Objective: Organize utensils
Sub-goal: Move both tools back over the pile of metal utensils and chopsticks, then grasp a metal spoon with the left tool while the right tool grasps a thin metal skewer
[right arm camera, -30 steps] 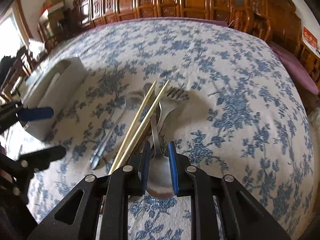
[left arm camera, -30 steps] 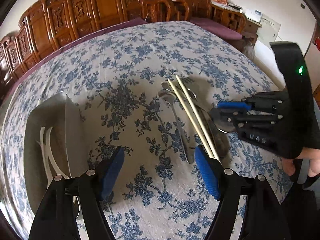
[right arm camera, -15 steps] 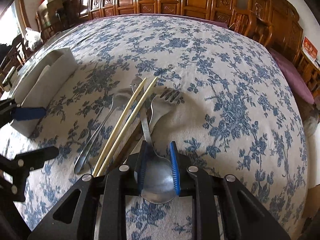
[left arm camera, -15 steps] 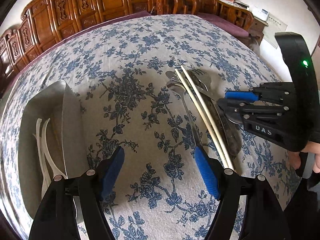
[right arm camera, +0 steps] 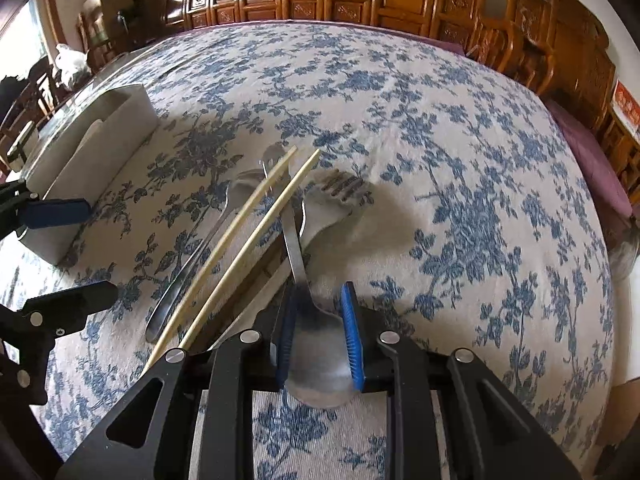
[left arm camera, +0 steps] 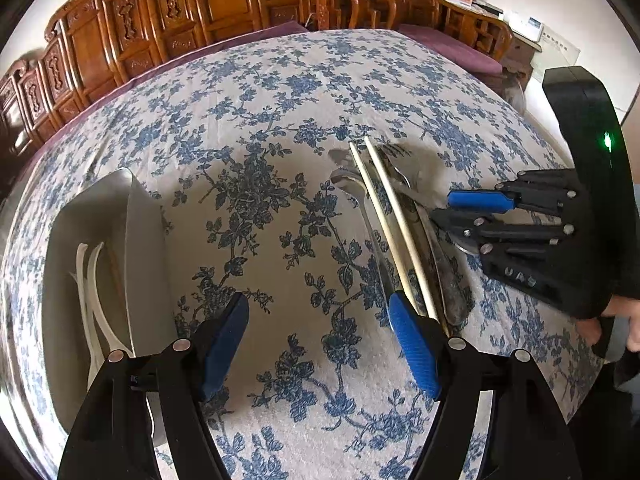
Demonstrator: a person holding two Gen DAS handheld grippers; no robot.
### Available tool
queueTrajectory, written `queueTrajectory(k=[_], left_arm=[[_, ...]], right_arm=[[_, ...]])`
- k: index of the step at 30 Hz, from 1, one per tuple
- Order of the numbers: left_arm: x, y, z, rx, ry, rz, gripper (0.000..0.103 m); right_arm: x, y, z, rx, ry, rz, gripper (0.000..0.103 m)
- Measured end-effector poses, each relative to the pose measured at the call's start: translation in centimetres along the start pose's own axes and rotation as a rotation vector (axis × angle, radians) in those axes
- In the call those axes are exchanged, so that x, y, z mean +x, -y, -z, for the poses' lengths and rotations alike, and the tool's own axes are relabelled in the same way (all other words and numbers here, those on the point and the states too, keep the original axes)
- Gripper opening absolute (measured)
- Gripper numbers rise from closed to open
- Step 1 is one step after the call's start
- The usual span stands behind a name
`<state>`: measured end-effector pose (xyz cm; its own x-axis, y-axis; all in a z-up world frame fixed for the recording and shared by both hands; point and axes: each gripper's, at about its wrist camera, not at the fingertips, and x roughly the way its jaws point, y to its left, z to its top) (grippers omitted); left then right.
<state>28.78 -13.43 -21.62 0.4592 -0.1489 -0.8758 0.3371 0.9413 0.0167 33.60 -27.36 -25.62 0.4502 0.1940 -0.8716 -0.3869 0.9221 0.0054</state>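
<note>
- Looking down on a desk (right arm camera: pixel 460 128) covered in a blue floral cloth, with carved wooden chairs (left arm camera: pixel 224 4) along its far edge.
- Lying in a loose heap near the middle of the desk: a pair of pale chopsticks (right arm camera: pixel 240 240) across two forks (right arm camera: pixel 336 192) and other steel utensils.
- Standing toward the left edge of the desk, well apart from the heap: a white tray (left arm camera: pixel 144 240), already holding white plastic pieces (left arm camera: pixel 90 280) in one compartment.
- Straddling the bowl of a steel spoon (right arm camera: pixel 316 344) with the right claw (right arm camera: pixel 318 328), blue pads at either side and the jaws easing apart; hard to tell whether the pads are pressing the bowl at all.
- Running from that bowl, the spoon's handle, slanting up into the heap and crossing under or beside the chopsticks.
- Hanging spread wide and empty over bare cloth between heap and tray, the left claw (left arm camera: pixel 320 336), its right pad just beside the near ends of the utensils.
- Judging the step in hand: getting a sound hold on the spoon before carrying it to the tray.
- Doing it well likely meaning closing squarely on the bowl's edges or the neck, not the slick curved face.
- Lifting the handle clear of the chopsticks first, to avoid dragging or rolling them.
- Keeping the left claw out of the carrying path toward the tray.
</note>
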Motion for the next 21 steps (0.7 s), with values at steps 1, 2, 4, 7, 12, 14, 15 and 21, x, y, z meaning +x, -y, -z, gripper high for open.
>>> queueTrajectory(k=[1,2,4,7,12,14,15,21], left_arm=[[0.0,0.0,-0.1,-0.002,0.002,-0.003,0.070],[0.1,0.0,-0.3,-0.005,0.003,-0.006,0.070],[0.2,-0.1,-0.5,-0.008,0.003,-0.010,0.070],[0.5,-0.2,-1.0,-0.017,-0.001,-0.013,0.068],[1.8,0.1,-2.0,-0.037,-0.017,0.010,0.067],[2.5,0.4,-2.6,-0.040,-0.027,0.018,0.061],[2.9,0.6,-2.9,-0.040,-0.032,0.021,0.058],[4.6,1.4,-4.1,-0.029,-0.048,0.013,0.045]], right_arm=[[0.0,0.0,-0.1,0.002,0.002,-0.002,0.027],[0.1,0.0,-0.1,0.006,0.002,-0.005,0.025],[0.1,0.1,-0.1,0.002,0.006,-0.013,0.017],[-0.4,0.0,0.0,-0.002,0.006,-0.043,0.007],[-1.6,1.2,0.2,0.044,0.047,-0.052,0.006],[-2.0,1.8,0.2,0.066,0.067,-0.046,0.004],[-2.2,1.9,0.1,0.072,0.079,-0.042,0.003],[-2.5,3.1,0.1,0.101,0.097,-0.020,0.003]])
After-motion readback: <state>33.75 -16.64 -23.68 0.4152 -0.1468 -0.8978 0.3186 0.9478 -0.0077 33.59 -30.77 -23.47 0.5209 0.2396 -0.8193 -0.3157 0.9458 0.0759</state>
